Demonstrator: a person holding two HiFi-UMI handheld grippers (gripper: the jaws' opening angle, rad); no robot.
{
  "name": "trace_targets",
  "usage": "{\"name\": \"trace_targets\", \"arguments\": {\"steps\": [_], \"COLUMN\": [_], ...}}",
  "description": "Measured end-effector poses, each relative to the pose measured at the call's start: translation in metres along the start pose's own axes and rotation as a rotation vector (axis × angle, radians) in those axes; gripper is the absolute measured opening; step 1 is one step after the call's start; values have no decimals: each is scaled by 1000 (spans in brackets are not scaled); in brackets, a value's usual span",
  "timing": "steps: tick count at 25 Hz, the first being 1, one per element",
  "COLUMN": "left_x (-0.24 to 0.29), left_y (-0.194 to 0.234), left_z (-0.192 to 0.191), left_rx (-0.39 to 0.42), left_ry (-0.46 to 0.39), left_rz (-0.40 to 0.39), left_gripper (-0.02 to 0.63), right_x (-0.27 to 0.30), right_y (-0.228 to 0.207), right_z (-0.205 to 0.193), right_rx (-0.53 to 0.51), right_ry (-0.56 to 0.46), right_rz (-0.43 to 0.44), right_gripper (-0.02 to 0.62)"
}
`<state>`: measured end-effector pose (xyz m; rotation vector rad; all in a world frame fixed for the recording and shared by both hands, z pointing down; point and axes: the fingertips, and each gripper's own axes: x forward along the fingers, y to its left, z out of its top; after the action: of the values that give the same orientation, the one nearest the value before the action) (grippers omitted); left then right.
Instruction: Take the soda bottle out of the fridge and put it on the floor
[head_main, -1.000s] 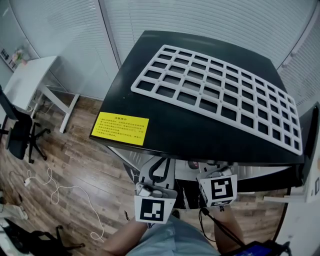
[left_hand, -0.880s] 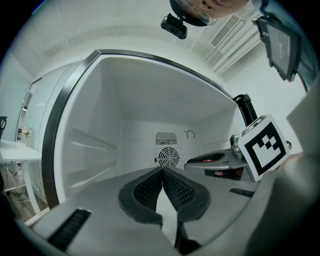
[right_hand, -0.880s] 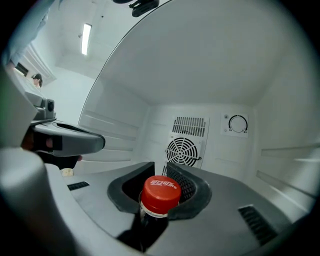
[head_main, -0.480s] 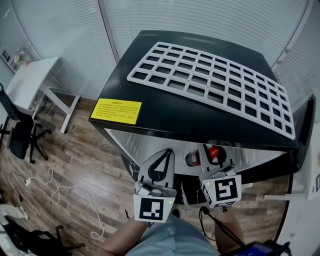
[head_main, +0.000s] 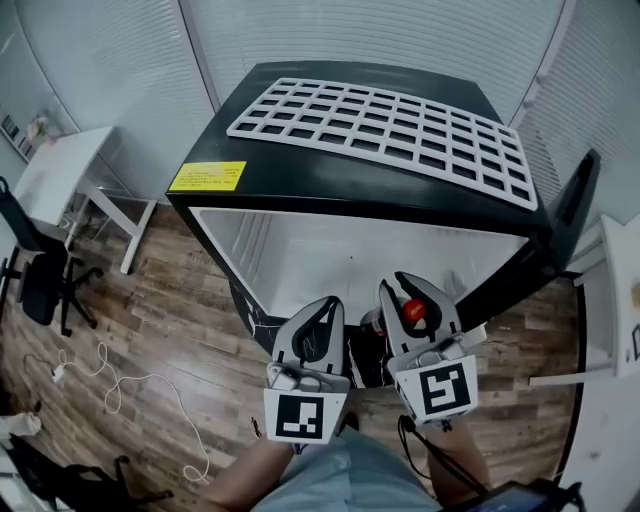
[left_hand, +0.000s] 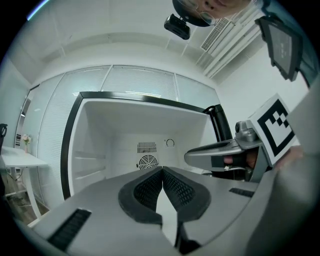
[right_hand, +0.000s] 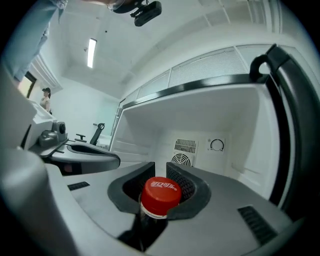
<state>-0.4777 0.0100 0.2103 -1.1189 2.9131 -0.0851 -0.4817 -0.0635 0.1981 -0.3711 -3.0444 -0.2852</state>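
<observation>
A wood-plank floor (head_main: 170, 330) fills the lower part of the head view. A small black fridge (head_main: 300, 175) stands at 12 o'clock, backed by walls of white blinds (head_main: 300, 30). Its door (head_main: 572, 205) is swung wide toward 3 o'clock. A white grid rack (head_main: 385, 125) lies flat on the fridge top, with a yellow label (head_main: 208, 176) at the rack's 8 o'clock. The fridge's inside is white, with a round fan vent (left_hand: 147, 162) and a dial (right_hand: 217, 145) on the back wall. A white table (head_main: 55, 175) and a black office chair (head_main: 35, 270) sit at 9 o'clock, and a white cable (head_main: 130, 385) trails over the floor at 8 o'clock.

The soda bottle (right_hand: 161, 196) has a red cap (head_main: 413, 310) with white lettering and a dark body below it. It hangs in the air just in front of the fridge's open mouth, at 6 o'clock of the opening. The right gripper (right_hand: 161, 172) pinches its neck right under the cap. The left gripper (left_hand: 161, 172), at the right one's 9 o'clock, has its jaws pressed together on nothing.
</observation>
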Motion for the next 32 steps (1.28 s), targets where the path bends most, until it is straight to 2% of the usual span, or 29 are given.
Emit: {"name": "trace_targets", "arguments": {"steps": [8,12,15,22,32], "left_x": [-42,-59,-64,-56,-68], "left_y": [-56,-79,-99,-164,-260], "left_z": [18,24,27,34,46], "left_rx": [15,7,15,-9,-21], "left_ry": [-25,-28,-26,-37,-98], "left_rz": [-27,-31,-71,-271,-702], "left_gripper": [17,17,17,17,17], "right_x": [-75,-120,-151,-220,-323], "right_y": [4,-1,-9,-35,-49], "right_z": [8,9,7,3,-13], "right_rx": [-1,6,-1,10,40], "right_ry": [-19,-19,-7,23,106], "right_rz": [-23,-59,-108,-299,-725], "right_gripper": [84,84,84,84,83]}}
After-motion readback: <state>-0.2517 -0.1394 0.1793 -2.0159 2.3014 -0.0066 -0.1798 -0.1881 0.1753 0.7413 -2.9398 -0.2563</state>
